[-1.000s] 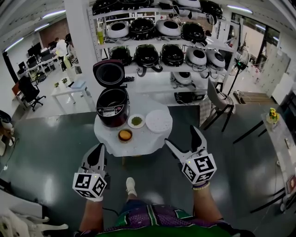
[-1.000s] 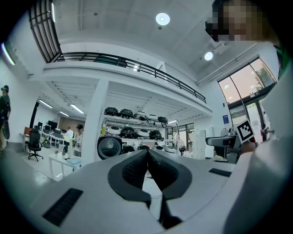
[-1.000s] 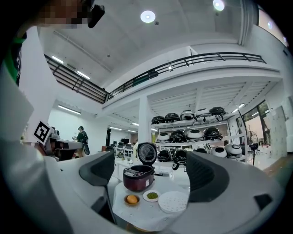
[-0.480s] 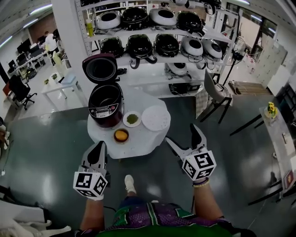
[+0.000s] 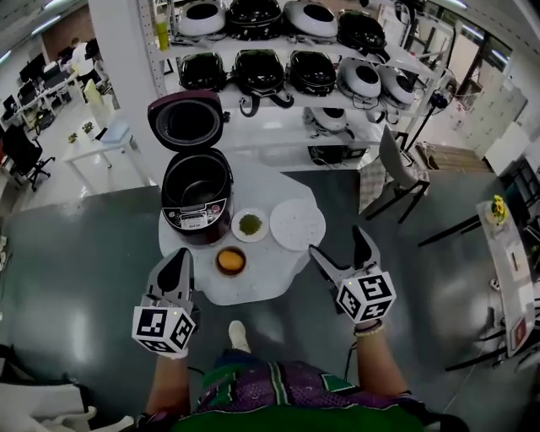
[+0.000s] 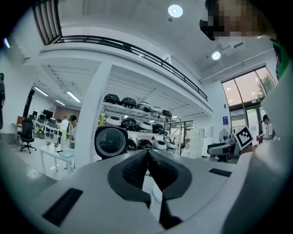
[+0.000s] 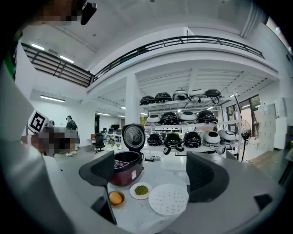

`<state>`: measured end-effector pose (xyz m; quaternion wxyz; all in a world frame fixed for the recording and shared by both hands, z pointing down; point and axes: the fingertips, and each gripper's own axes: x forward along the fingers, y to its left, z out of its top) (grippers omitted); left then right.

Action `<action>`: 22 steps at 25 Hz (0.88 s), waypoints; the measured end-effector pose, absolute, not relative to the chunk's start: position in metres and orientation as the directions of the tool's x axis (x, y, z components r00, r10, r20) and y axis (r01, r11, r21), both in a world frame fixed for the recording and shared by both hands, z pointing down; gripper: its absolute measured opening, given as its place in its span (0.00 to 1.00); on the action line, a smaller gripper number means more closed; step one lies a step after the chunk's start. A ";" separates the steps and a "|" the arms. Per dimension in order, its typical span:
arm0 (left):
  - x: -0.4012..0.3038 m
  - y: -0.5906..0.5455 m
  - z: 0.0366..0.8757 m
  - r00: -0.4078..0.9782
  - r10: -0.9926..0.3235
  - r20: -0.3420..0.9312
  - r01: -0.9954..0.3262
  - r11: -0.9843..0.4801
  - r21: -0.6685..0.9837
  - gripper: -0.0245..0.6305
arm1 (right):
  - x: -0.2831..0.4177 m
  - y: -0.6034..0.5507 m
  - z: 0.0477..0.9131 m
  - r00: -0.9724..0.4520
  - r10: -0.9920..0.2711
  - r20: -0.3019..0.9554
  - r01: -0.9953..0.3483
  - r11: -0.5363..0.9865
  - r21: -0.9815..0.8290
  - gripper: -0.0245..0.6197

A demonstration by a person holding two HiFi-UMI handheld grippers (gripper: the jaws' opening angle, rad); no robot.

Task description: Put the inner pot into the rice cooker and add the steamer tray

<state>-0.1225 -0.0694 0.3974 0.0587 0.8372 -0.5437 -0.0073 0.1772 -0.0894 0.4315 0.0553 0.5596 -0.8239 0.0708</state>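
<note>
Left tool [image 5: 175, 272] closed, right tool [image 5: 344, 253] spread wide, both empty.

On the table [image 5: 272, 277] the rice cooker [image 5: 197, 202] sits at ten o'clock, the steamer tray [image 5: 297, 224] at two, the bowl [image 5: 230, 261] at six.

Dark, glossy grey floor [image 5: 76, 278], lamps reflected in it. White metal shelving rack [image 5: 325, 99] on the far side; white square pillar [image 5: 118, 59] just left of it. Small round white table [image 5: 253, 283] in front. Grey chair [image 5: 392, 164] to its right, black office chair [image 5: 21, 156] far left. Black-railed mezzanine [image 7: 183, 42] overhead, round ceiling lamps [image 6: 175, 10], tall windows [image 6: 249, 91].
</note>
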 end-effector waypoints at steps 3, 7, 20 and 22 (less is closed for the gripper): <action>-0.136 -0.107 0.394 0.429 -0.901 0.057 -0.901 -0.422 0.103 0.07 | 0.167 -0.119 0.438 -0.341 -0.919 0.196 -0.940 0.335 -0.063 0.79; -0.145 -0.151 0.389 0.486 -0.872 0.061 -0.872 -0.479 0.101 0.07 | 0.161 -0.150 0.452 -0.284 -0.929 0.236 -0.959 0.278 -0.058 0.79; -0.152 -0.240 0.398 0.630 -0.773 0.078 -0.776 -0.624 0.092 0.07 | 0.159 -0.205 0.504 -0.135 -0.934 0.330 -0.990 0.111 -0.089 0.79; -0.146 -0.245 0.400 0.643 -0.762 0.081 -0.765 -0.635 0.101 0.07 | 0.164 -0.211 0.516 -0.120 -0.928 0.353 -0.992 0.095 -0.087 0.78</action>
